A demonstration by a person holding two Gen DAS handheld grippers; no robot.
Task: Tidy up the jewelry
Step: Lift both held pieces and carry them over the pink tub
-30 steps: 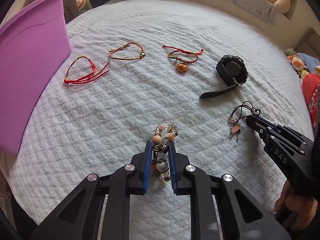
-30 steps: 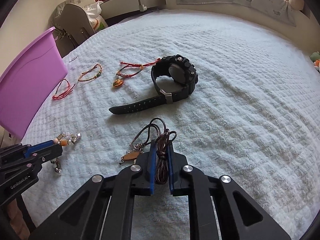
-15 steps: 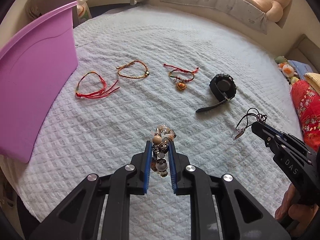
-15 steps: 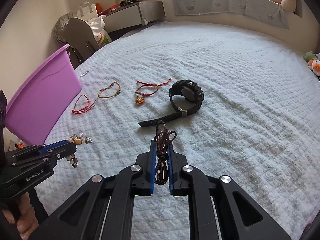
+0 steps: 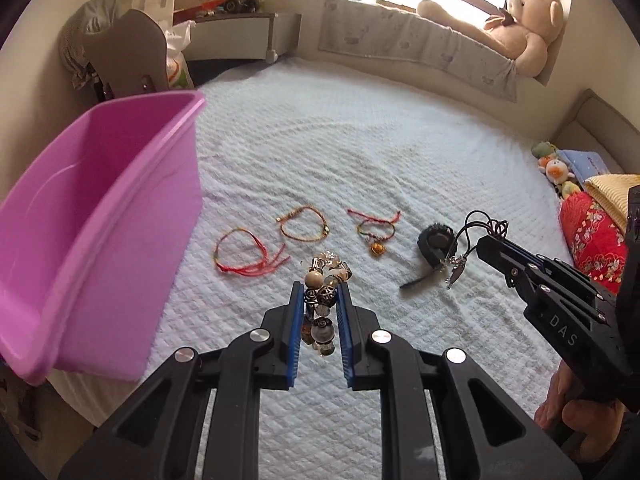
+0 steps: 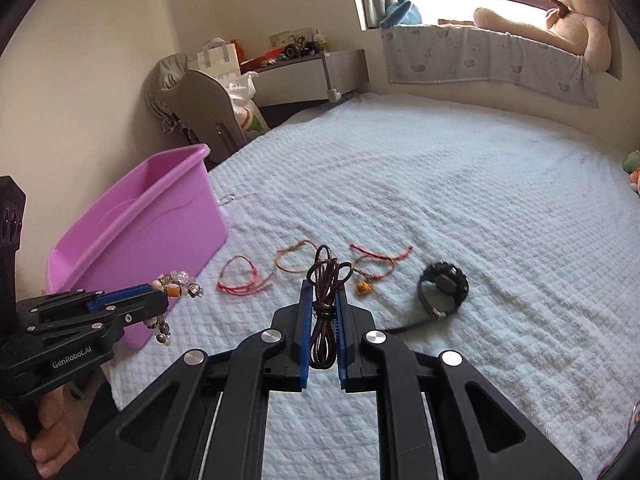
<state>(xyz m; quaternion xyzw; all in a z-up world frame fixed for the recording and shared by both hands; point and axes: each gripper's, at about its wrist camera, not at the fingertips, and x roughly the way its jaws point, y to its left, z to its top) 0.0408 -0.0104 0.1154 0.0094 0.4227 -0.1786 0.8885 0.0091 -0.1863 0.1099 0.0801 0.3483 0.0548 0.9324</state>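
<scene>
Left gripper (image 5: 319, 300) clamped on a chunky beaded bracelet with metal, cream and clear beads (image 5: 322, 296), held above the white quilted bedspread (image 5: 360, 152). Right gripper (image 5: 486, 245) enters from the right, pinching a black cord necklace (image 5: 482, 226) with small metal charms (image 5: 454, 270) dangling below. On the bedspread, a row: red string bracelet (image 5: 248, 254), orange braided bracelet (image 5: 304, 224), red-green cord bracelet with orange heart pendant (image 5: 374, 232), black wristwatch (image 5: 432, 246) partly behind the necklace. Open pink plastic bin (image 5: 100, 220) at left on the bed edge. Cream teddy bear (image 5: 516, 28) on the window sill.
</scene>
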